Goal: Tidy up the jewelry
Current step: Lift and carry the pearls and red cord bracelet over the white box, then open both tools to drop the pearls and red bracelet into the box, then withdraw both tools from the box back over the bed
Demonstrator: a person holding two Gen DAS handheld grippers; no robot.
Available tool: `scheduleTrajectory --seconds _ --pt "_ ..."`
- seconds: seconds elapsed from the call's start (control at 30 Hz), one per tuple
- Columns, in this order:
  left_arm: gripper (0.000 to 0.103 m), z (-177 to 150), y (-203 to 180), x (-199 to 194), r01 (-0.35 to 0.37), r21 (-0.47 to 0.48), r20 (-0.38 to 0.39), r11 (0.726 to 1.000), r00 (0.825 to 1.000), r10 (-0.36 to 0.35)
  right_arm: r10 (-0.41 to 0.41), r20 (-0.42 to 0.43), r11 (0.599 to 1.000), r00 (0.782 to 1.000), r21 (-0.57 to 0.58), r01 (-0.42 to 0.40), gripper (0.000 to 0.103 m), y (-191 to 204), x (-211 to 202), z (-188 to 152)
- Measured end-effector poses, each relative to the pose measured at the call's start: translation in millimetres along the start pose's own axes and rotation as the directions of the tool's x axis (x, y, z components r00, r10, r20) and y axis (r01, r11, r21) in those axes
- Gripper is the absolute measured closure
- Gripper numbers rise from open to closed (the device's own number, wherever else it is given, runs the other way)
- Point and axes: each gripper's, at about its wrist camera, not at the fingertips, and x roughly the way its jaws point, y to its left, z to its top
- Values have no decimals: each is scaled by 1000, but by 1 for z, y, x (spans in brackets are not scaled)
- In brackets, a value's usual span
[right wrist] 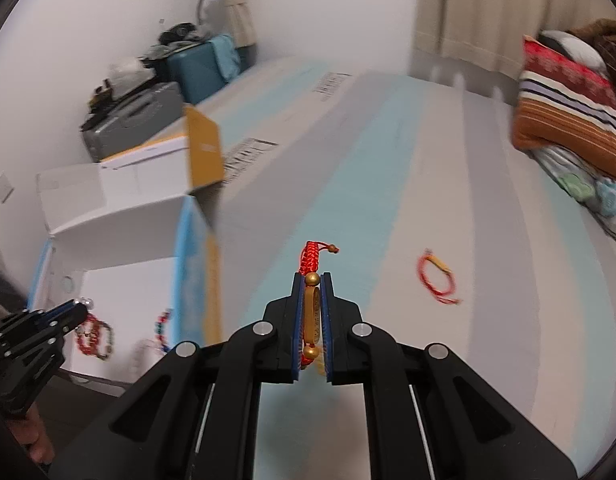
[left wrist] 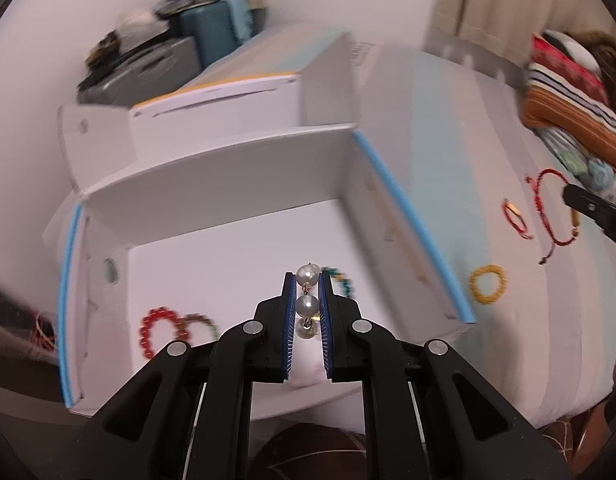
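My left gripper [left wrist: 308, 280] is shut on a pearl strand [left wrist: 308, 304] and holds it over the open white box [left wrist: 228, 168] with blue edges. In the box lie a red bead bracelet [left wrist: 158, 330], a brown bead bracelet [left wrist: 202, 322] and a green bead bracelet [left wrist: 342, 280]. My right gripper [right wrist: 312, 278] is shut on a red cord bracelet with a gold charm [right wrist: 313, 312], above the striped bed. On the bed lie a thin red bracelet [right wrist: 436, 276] and a yellow bead bracelet [left wrist: 488, 284]. The left gripper shows at the box [right wrist: 74, 314].
The striped mattress [right wrist: 388, 160] stretches ahead. Folded blankets and pillows [right wrist: 568, 112] are piled at the far right. Suitcases and clutter [right wrist: 168, 80] stand against the wall at the back left. The box's lid flap [right wrist: 204, 148] stands upright.
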Motion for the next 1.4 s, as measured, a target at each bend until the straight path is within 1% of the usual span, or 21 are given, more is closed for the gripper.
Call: scheduleTrajectory --seconds 0.27,0.37,0.47,0.53,0.63,0.73,0.87,1.0,1.07,1.1,1.13,1.17,1.2,1.27,1.3,1.33,1.37,1.4 --pt "93 0 87 4 -67 -125 -45 990 997 61 107 24 992 994 -75 -105 96 69 -1 14" --pt "93 -7 108 6 -83 -147 -62 986 995 75 144 20 984 989 -104 -142 96 96 4 15" --pt "93 -13 119 10 -91 -159 -80 983 994 79 183 20 976 983 -124 -179 96 119 9 13" --pt "93 -18 124 13 -97 -163 -94 982 992 83 200 -4 970 980 -142 -199 96 135 16 11" --pt "93 -24 134 21 -102 -177 -113 979 990 83 206 -28 964 978 -166 -207 96 153 26 6" --pt "93 -28 141 27 -101 -189 -132 977 988 77 200 -74 961 977 -178 -210 96 168 41 -1" --pt "93 -32 148 33 -107 -191 -145 976 986 79 195 -109 960 975 -181 -212 96 171 52 -11" --pt "92 -34 153 40 -108 -208 -162 972 984 74 181 -148 961 972 -185 -207 93 175 64 -18" --pt "88 -35 155 39 -113 -226 -157 968 984 78 176 -164 961 971 -183 -205 93 176 68 -21" --pt "86 -35 156 38 -115 -233 -155 966 985 80 175 -165 962 971 -180 -204 85 176 69 -20" --pt "74 -35 156 37 -119 -234 -151 965 985 85 175 -163 963 971 -175 -203 78 176 68 -20" --pt "60 -35 156 35 -126 -232 -145 964 985 94 175 -158 964 972 -171 -201 66 176 67 -21" --pt "56 -34 155 32 -132 -230 -131 964 986 104 177 -147 966 973 -164 -200 57 175 66 -21" --pt "46 -33 152 28 -138 -223 -114 965 987 115 177 -132 967 975 -161 -198 51 174 63 -20" --pt "43 -33 151 27 -139 -222 -111 965 987 116 179 -129 967 975 -161 -199 48 173 61 -19" --pt "37 -32 149 26 -139 -222 -106 965 987 117 182 -127 966 975 -161 -201 44 173 60 -19" --pt "33 -31 147 23 -139 -218 -94 966 988 121 182 -121 967 976 -160 -200 38 172 57 -18" --pt "32 -30 145 21 -143 -214 -88 966 988 126 181 -111 967 977 -159 -197 35 171 55 -17"
